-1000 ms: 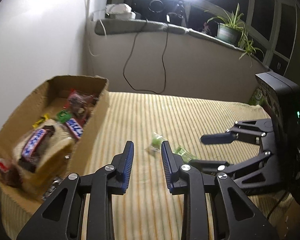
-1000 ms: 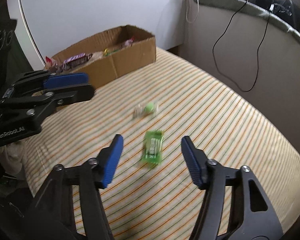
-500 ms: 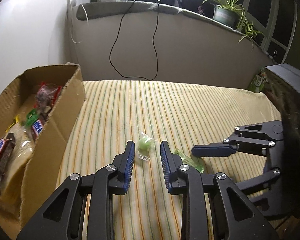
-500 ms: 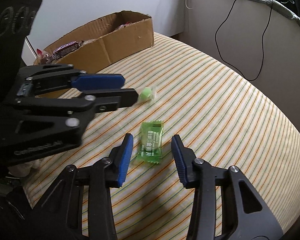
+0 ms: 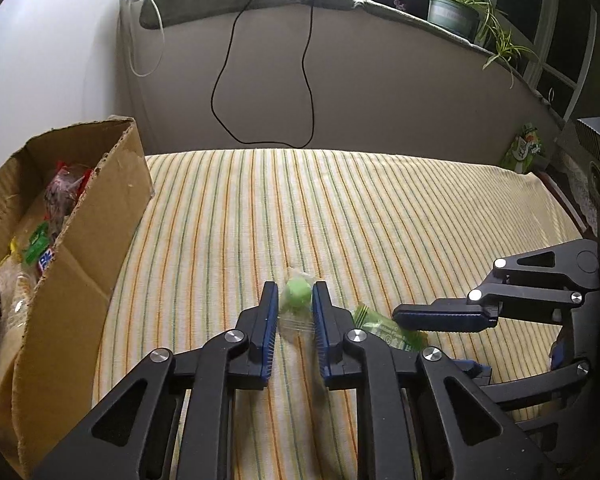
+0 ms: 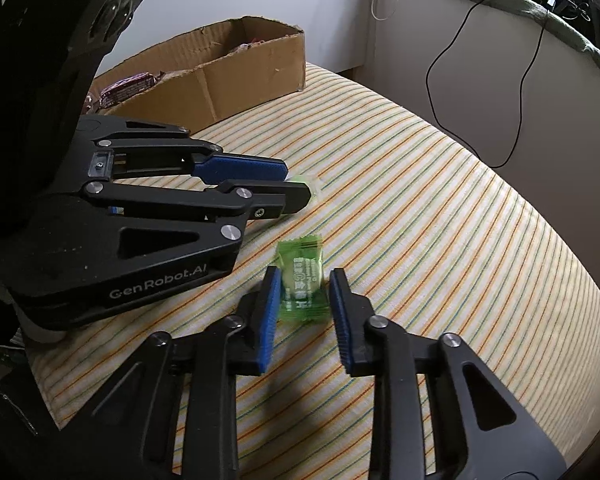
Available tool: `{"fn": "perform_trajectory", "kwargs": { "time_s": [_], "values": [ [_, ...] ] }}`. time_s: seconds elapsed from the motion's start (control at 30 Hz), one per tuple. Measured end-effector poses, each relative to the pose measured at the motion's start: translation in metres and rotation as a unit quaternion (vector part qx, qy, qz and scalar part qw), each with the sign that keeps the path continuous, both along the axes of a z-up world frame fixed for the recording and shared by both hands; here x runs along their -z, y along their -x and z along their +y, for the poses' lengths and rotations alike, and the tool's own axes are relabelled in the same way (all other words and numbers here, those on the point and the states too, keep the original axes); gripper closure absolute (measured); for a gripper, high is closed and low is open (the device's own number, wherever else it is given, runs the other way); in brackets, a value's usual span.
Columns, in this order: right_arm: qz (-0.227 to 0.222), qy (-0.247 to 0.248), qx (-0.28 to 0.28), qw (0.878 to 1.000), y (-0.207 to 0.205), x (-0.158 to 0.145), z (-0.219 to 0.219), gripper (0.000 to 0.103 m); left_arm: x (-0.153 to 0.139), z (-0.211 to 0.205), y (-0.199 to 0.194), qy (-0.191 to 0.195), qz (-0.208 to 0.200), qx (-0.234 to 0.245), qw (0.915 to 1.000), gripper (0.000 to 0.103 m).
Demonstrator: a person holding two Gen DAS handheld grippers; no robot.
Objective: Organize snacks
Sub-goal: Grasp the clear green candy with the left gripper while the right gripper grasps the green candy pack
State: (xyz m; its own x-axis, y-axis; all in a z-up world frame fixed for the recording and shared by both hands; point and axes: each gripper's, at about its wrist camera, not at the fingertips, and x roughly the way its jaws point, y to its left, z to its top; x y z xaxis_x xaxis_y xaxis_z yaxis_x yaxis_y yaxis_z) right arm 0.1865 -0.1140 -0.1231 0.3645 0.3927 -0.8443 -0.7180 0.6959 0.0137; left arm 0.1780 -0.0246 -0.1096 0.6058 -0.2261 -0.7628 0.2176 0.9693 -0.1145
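On left hand-held gripper body: "GenRobot.AI"; jaws just closed, pinching round green candy.

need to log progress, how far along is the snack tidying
Done: several snacks already lie in the cardboard box. In hand: the left tool has just closed on the round green candy, the right tool on the green packet, both lying on the striped cloth. Left: lift both and drop them in the box.
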Motion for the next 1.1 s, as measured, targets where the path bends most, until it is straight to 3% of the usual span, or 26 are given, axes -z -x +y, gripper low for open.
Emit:
{"fn": "perform_trajectory", "kwargs": {
  "time_s": [0.6, 0.9, 0.97, 1.1],
  "values": [
    [-0.010, -0.014, 0.016, 1.000, 0.008, -0.019, -0.016, 0.079, -0.012, 0.013, 0.020, 0.009, -0.020, -0.008, 0.9997, 0.097],
    [-0.028, -0.016, 0.021, 0.999, 0.015, -0.034, -0.021, 0.079, -0.017, 0.019, 0.030, 0.011, -0.032, -0.009, 0.9994, 0.097],
    [-0.026, -0.017, 0.023, 0.999, 0.016, -0.034, -0.023, 0.079, -0.014, 0.015, 0.026, 0.012, -0.028, 0.000, 0.9995, 0.094],
    [-0.025, -0.020, 0.025, 0.999, 0.019, -0.035, -0.028, 0.079, -0.012, 0.003, 0.014, 0.000, -0.028, 0.009, 0.9996, 0.076]
  ]
}}
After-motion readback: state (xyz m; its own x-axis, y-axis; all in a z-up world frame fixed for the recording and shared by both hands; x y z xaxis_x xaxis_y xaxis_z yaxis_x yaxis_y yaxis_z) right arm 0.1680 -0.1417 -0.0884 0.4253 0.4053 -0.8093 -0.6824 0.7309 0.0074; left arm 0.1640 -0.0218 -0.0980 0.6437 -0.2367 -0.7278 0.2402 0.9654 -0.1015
